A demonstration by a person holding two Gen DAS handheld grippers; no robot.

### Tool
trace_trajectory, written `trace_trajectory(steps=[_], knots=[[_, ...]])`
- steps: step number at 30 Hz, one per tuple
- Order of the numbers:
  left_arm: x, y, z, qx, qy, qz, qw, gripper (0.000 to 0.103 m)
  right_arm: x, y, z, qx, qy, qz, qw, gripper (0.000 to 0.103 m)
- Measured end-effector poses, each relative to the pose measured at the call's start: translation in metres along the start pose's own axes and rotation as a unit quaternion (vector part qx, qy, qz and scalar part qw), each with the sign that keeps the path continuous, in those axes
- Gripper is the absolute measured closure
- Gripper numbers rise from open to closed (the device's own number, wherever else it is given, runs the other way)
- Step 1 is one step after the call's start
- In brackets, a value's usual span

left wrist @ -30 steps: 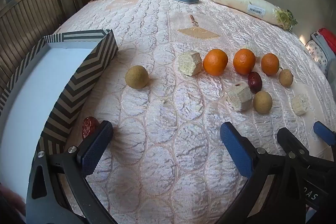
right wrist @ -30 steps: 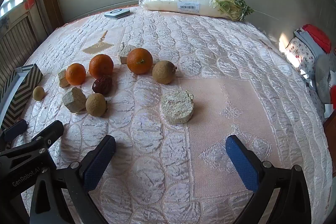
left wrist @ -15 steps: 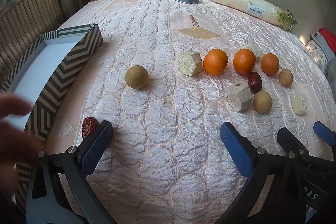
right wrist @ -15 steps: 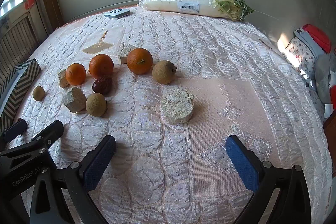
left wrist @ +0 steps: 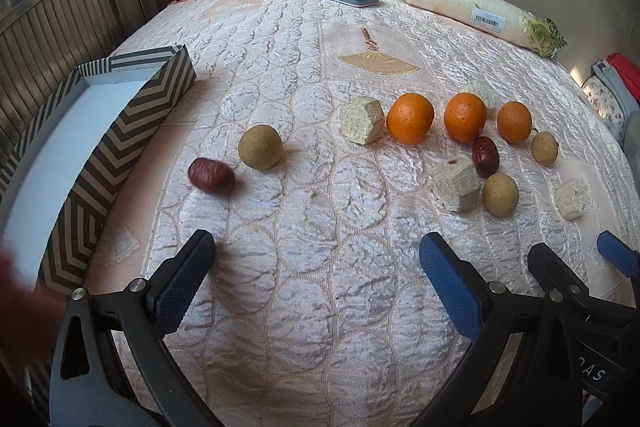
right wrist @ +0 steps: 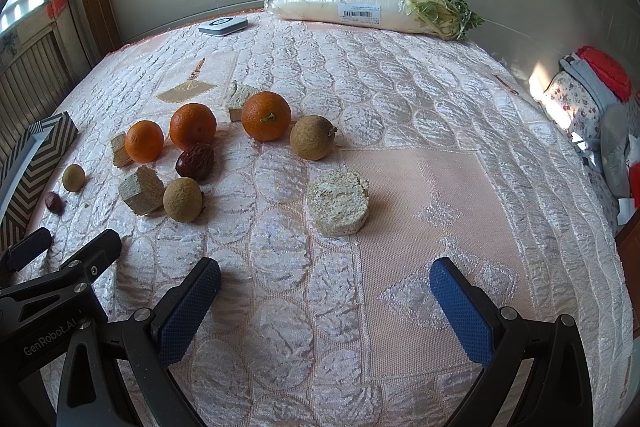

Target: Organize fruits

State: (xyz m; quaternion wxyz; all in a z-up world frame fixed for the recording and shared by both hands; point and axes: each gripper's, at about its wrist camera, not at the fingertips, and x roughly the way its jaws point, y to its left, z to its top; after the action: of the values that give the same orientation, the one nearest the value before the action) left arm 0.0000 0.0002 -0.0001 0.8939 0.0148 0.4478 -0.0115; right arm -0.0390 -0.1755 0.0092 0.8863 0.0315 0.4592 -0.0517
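Observation:
Three oranges (left wrist: 410, 118) (right wrist: 266, 115) lie in a row on the quilted pink cloth, among several tan longans (left wrist: 260, 147) (right wrist: 312, 137), pale sugarcane chunks (left wrist: 361, 120) (right wrist: 338, 202) and two red dates. One date (left wrist: 211, 175) lies blurred near the striped box (left wrist: 132, 115); the other date (left wrist: 485, 156) (right wrist: 196, 160) sits by the oranges. My left gripper (left wrist: 316, 277) is open and empty, nearer than the fruit. My right gripper (right wrist: 325, 311) is open and empty too, in front of a sugarcane chunk.
A wrapped white radish (right wrist: 372, 7) and a flat grey device (right wrist: 223, 25) lie at the far edge. A blurred hand (left wrist: 12, 291) shows at the left by the box. Wooden slats stand left, bags (right wrist: 600, 91) right.
The striped box has been set down flat and pushed back to the left. The near date has rolled from beside my left finger out toward the longan. Neither gripper has moved.

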Motion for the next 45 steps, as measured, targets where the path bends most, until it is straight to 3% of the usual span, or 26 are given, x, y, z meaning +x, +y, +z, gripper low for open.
trace_trajectory(steps=[12,19,25,30,45], knots=[[0.000,0.000,0.000,0.002,0.000,0.000,1.0000,0.000,0.000,-0.001,0.000,0.001,0.000,0.000,1.000,0.000],[-0.014,0.010,-0.005,0.020,0.009,-0.044,0.9988,0.000,-0.014,-0.006,-0.005,-0.006,-0.016,0.002,1.000,0.000],[-0.051,0.024,-0.003,0.021,-0.040,-0.037,0.9983,0.000,-0.044,-0.012,0.000,0.013,-0.060,0.026,0.998,0.000],[-0.062,0.021,0.002,0.023,-0.061,-0.040,0.9971,0.000,-0.055,-0.008,0.003,0.019,-0.066,0.044,0.997,0.000],[-0.071,0.030,0.004,0.011,-0.077,-0.038,0.9963,0.000,-0.069,0.005,0.004,-0.001,-0.088,0.055,0.995,0.000]])
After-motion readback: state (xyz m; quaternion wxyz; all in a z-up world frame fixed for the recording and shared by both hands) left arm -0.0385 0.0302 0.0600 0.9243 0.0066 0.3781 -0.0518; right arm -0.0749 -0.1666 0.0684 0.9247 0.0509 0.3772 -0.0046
